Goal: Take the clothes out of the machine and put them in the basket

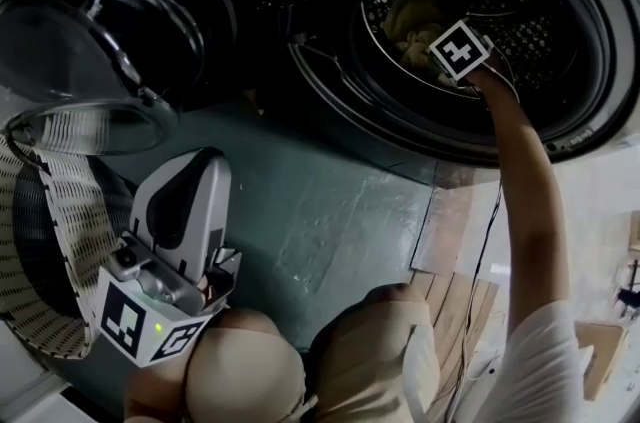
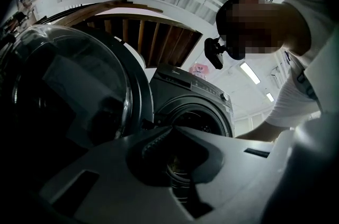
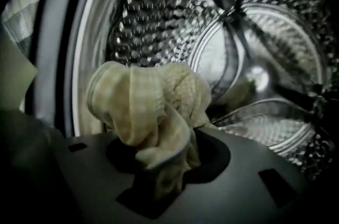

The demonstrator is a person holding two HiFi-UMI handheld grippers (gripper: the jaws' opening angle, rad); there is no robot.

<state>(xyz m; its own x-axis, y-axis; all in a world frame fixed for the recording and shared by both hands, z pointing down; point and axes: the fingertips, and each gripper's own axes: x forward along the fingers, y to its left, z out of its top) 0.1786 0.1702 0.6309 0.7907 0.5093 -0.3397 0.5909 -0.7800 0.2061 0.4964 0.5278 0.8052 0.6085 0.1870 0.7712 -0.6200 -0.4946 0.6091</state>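
A pale yellow checked cloth (image 3: 148,106) is bunched between the jaws of my right gripper (image 3: 159,164), which is shut on it inside the machine's steel drum (image 3: 169,11). In the head view the right gripper (image 1: 455,61) reaches into the drum opening (image 1: 540,31), with the yellow cloth (image 1: 410,21) just beyond its marker cube. More fabric lies deeper in the drum. My left gripper (image 1: 195,161) hovers low at the left beside the woven basket (image 1: 60,201). Its jaws meet at the tips with nothing between them (image 2: 172,130), pointing toward the machine front (image 2: 196,101).
The machine's round glass door (image 1: 110,1) stands swung open at the upper left, above the basket. Green floor (image 1: 330,211) lies between the basket and the machine. The person's knees (image 1: 300,371) are at the bottom edge, and a cable (image 1: 485,241) hangs along the right arm.
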